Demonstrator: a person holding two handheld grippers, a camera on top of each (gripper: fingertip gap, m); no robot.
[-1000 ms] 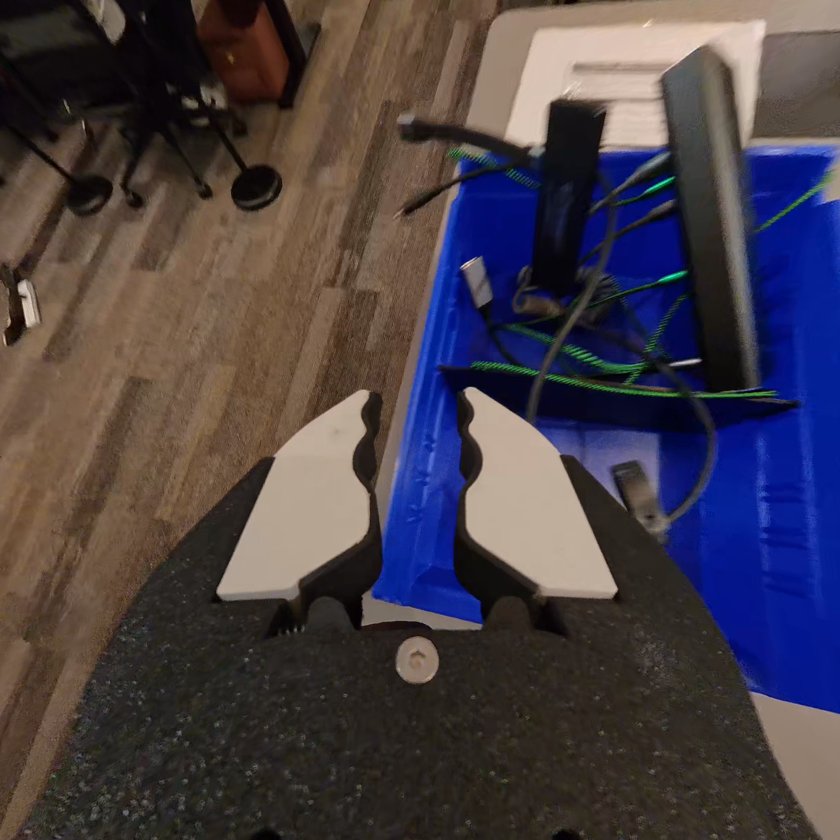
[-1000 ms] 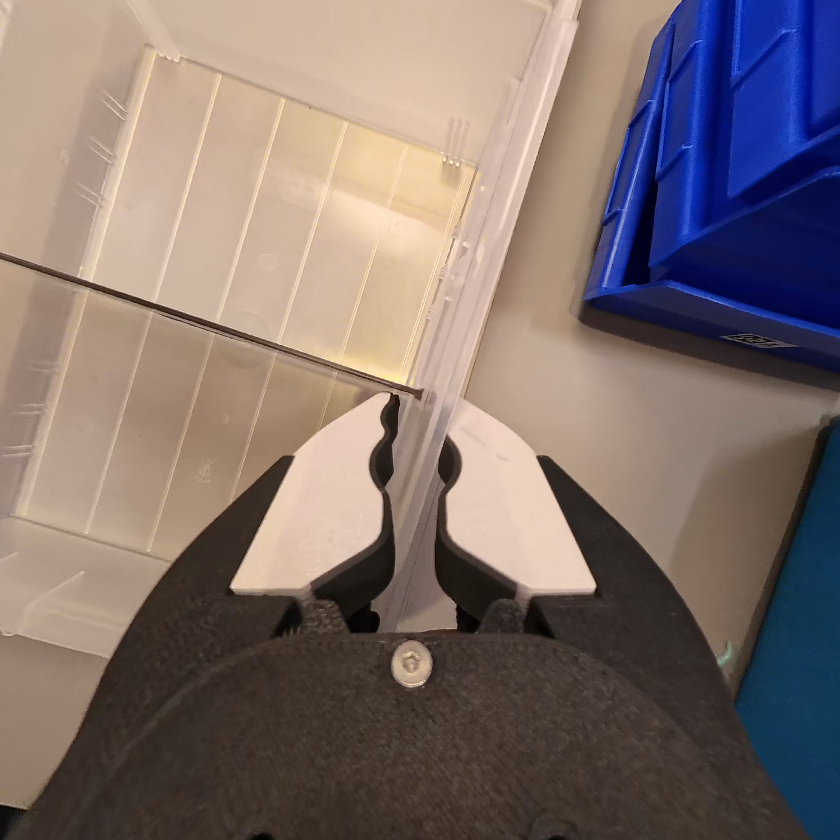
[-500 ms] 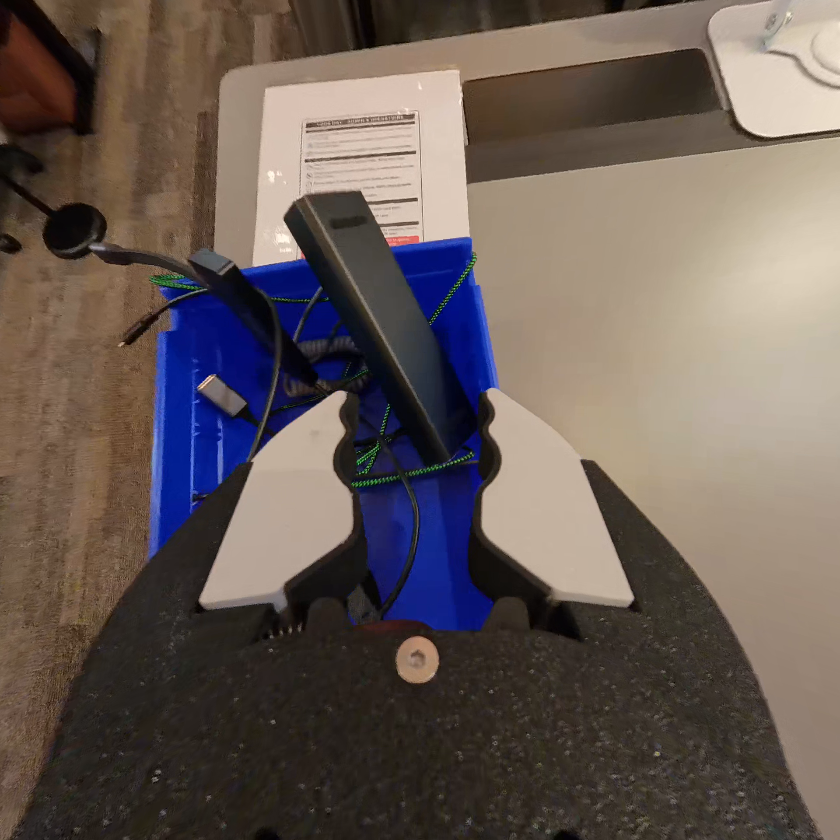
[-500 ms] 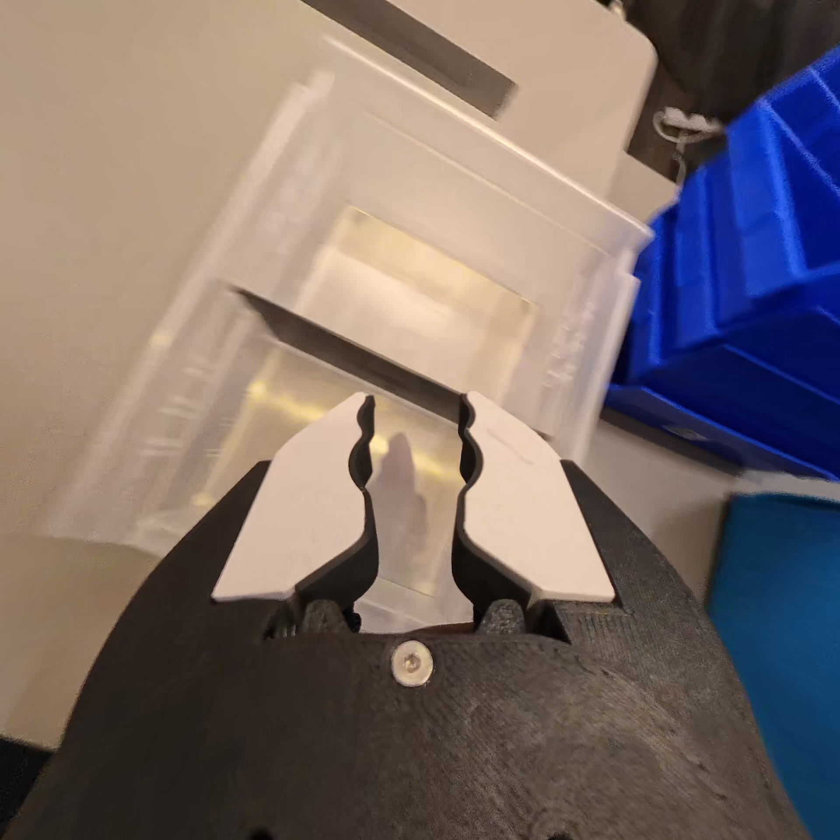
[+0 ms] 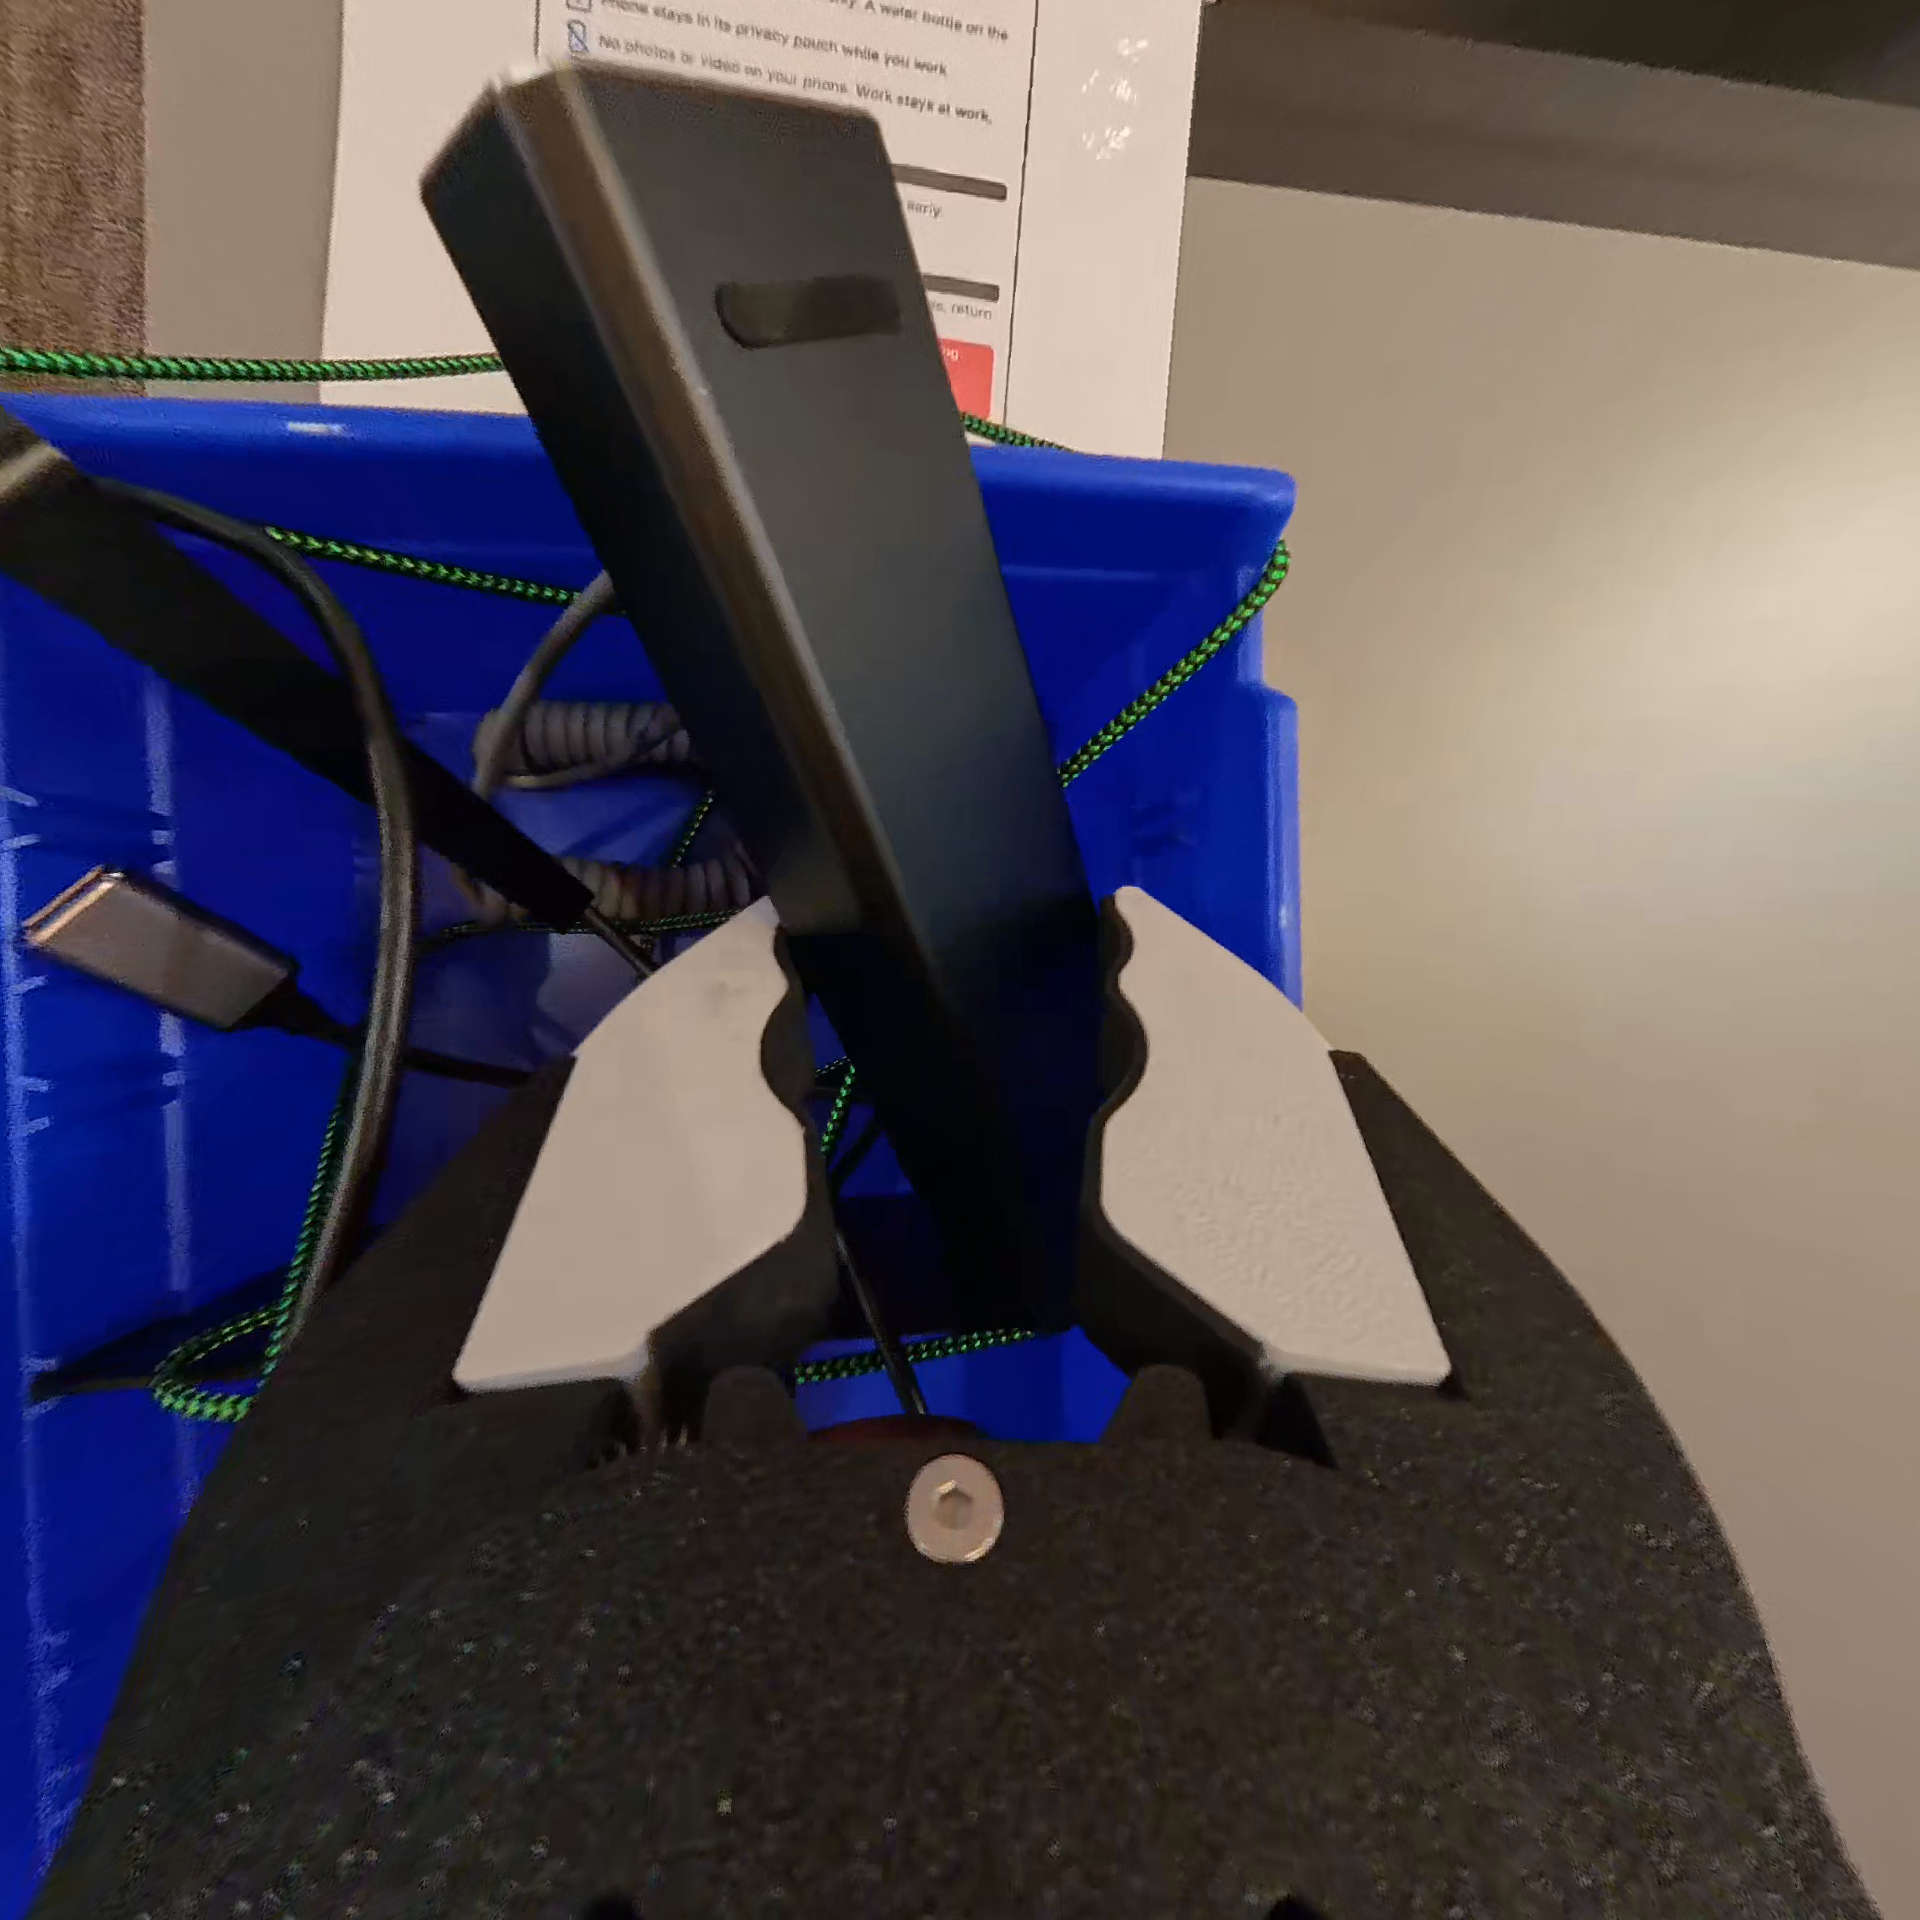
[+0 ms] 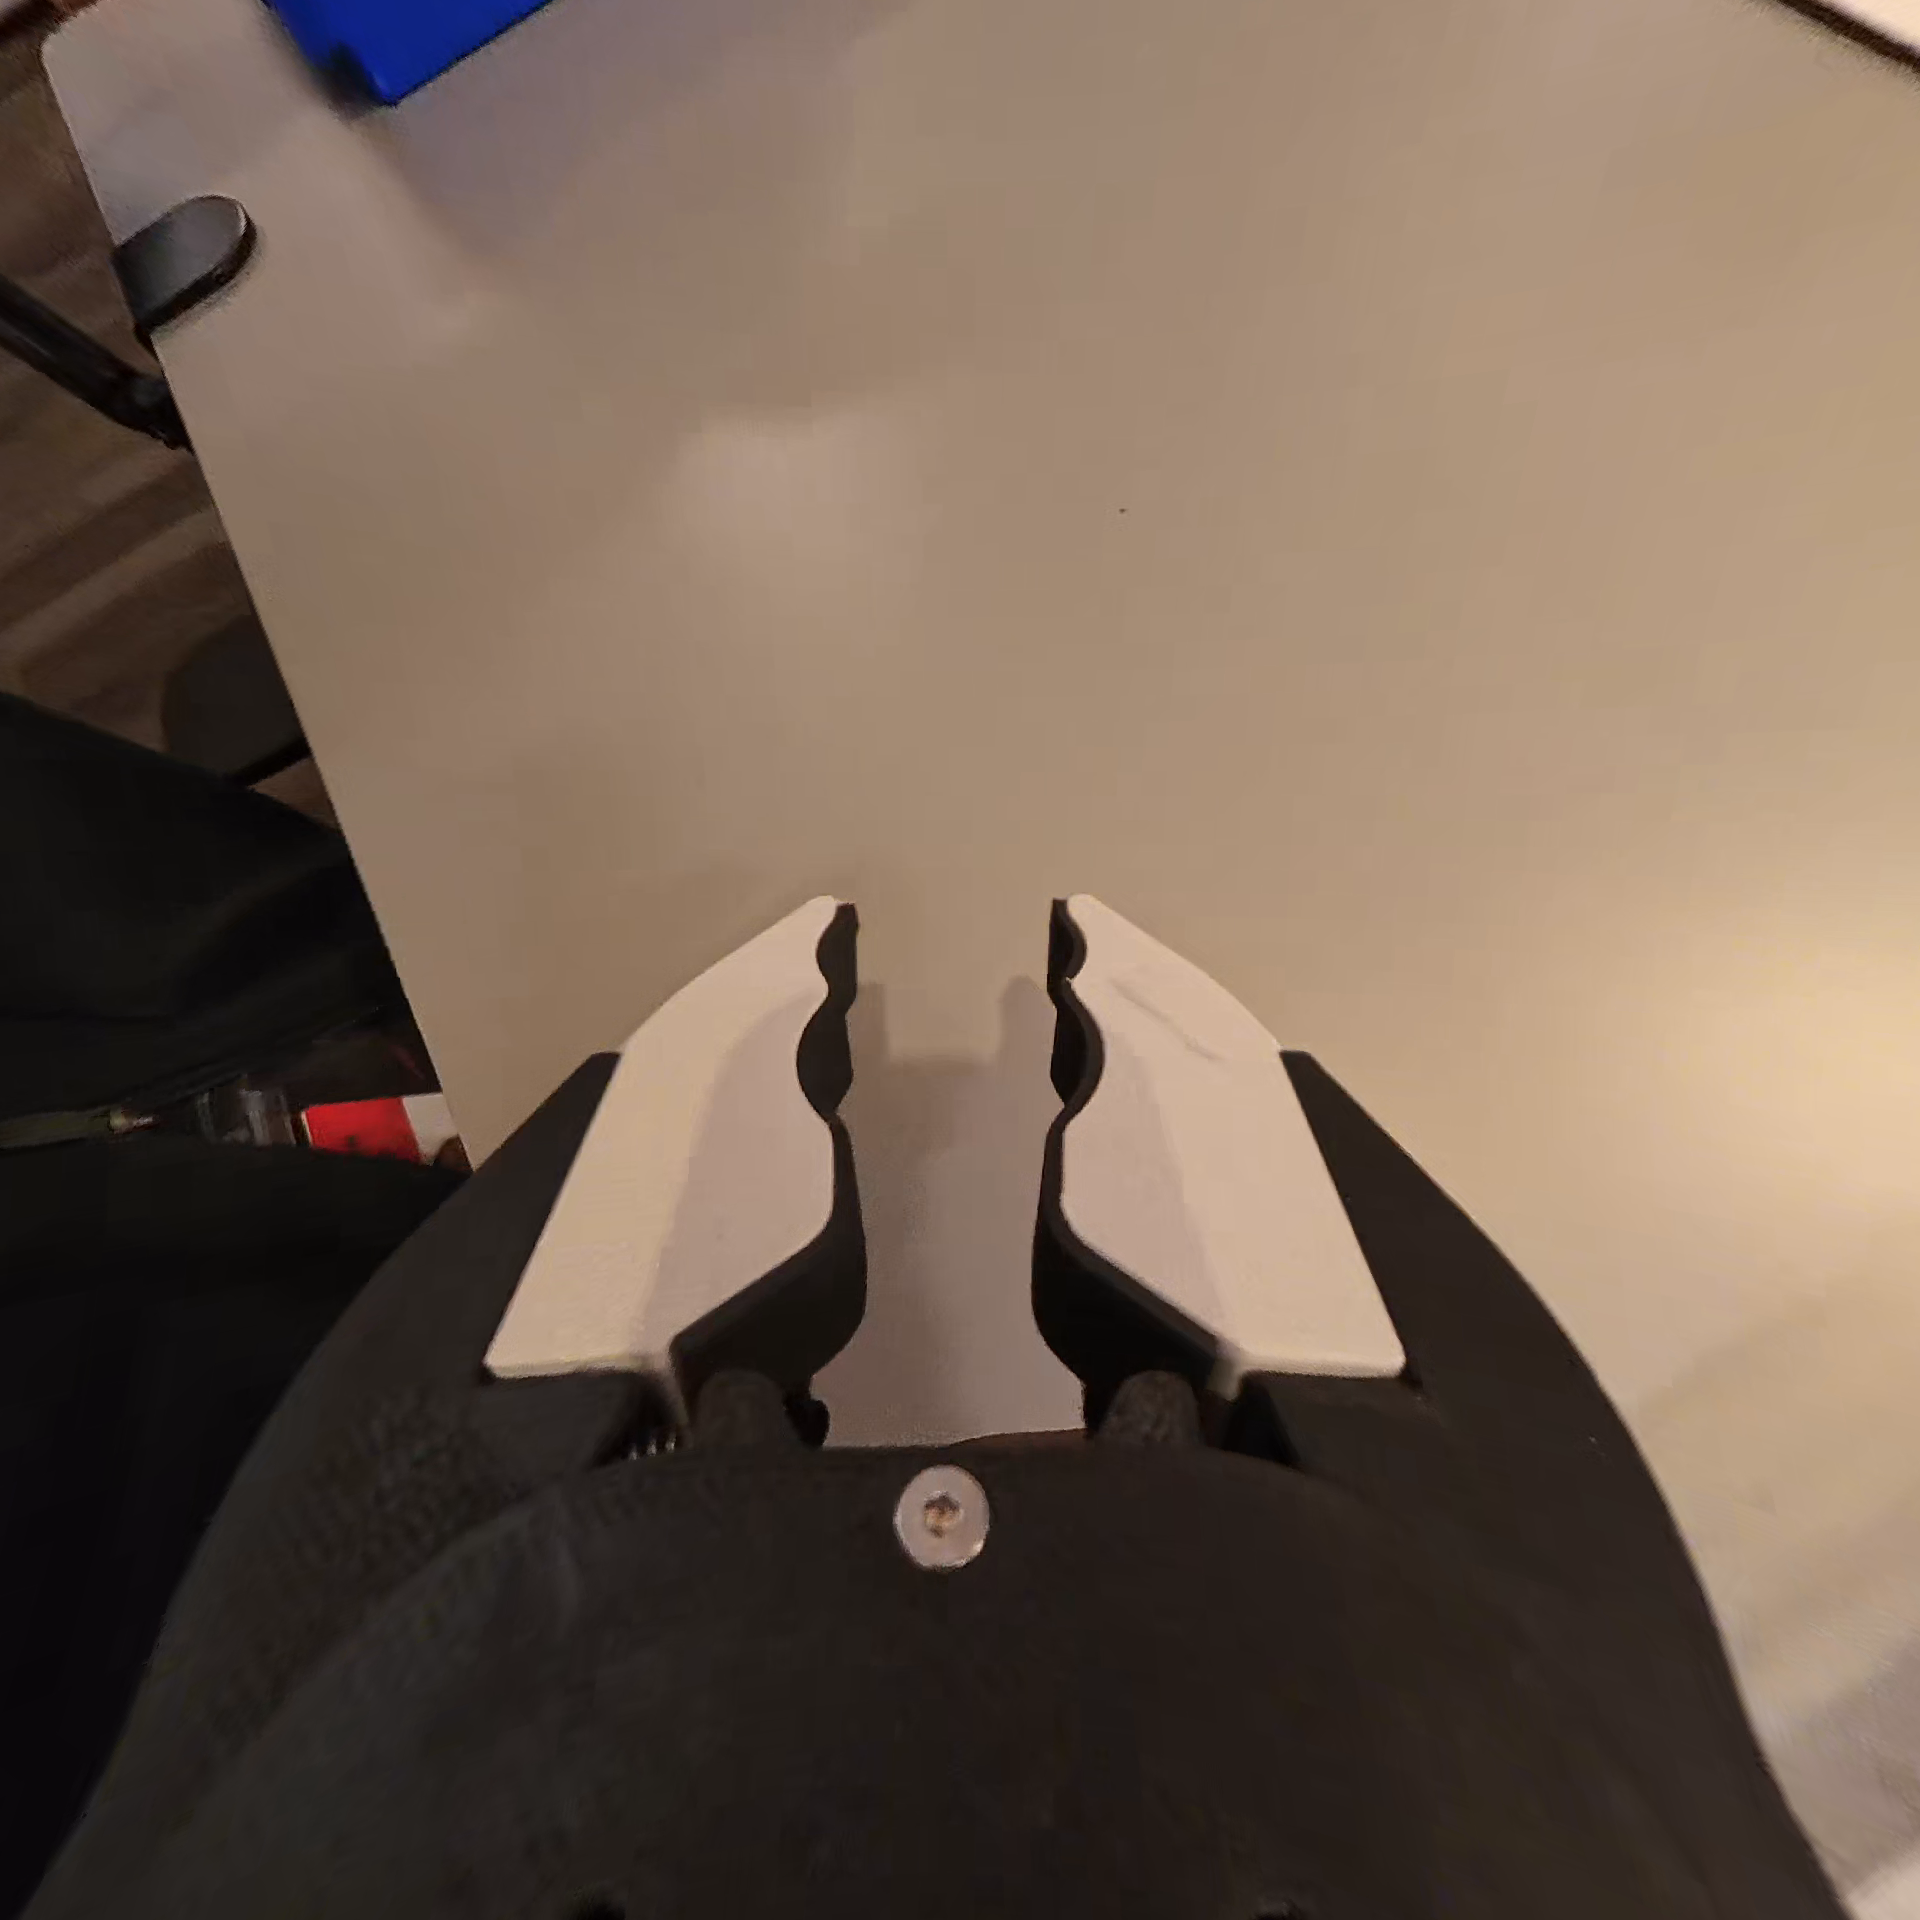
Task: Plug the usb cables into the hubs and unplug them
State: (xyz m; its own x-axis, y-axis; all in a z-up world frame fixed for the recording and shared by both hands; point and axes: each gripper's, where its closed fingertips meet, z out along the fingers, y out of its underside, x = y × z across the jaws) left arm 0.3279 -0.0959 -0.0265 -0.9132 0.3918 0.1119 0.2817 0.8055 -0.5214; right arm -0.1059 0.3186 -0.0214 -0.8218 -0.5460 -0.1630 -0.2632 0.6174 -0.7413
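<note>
Because the long black rectangular hub (image 5: 831, 582) leans up out of the blue plastic bin (image 5: 1164, 540) with its upper end well above the rim, its lower part is easy to reach, and the left gripper (image 5: 940, 925) has its two white fingers (image 5: 665, 1164) on both sides of that lower part. Whether the jaws already press on the hub I cannot tell: the right finger looks to touch its edge, while on the left a narrow gap seems to remain. I judge that the step in hand is taking the hub out of the bin, so that the cables can be plugged in on the beige tabletop (image 5: 1610, 727).

Inside the bin lies a tangle: green-and-black braided cables (image 5: 1164, 686), some hanging over the rim, a smooth black cable (image 5: 384, 831), a grey coiled cable (image 5: 592, 738) behind the hub, and a silver USB plug (image 5: 156, 945) at the left wall. A second flat black piece (image 5: 260, 675) lies slanted at the left. A white printed sheet (image 5: 1101, 208) lies behind the bin.

The right gripper (image 6: 954, 914) hangs above bare tabletop with its fingers apart and nothing between them; probably it waits to take a plug.
</note>
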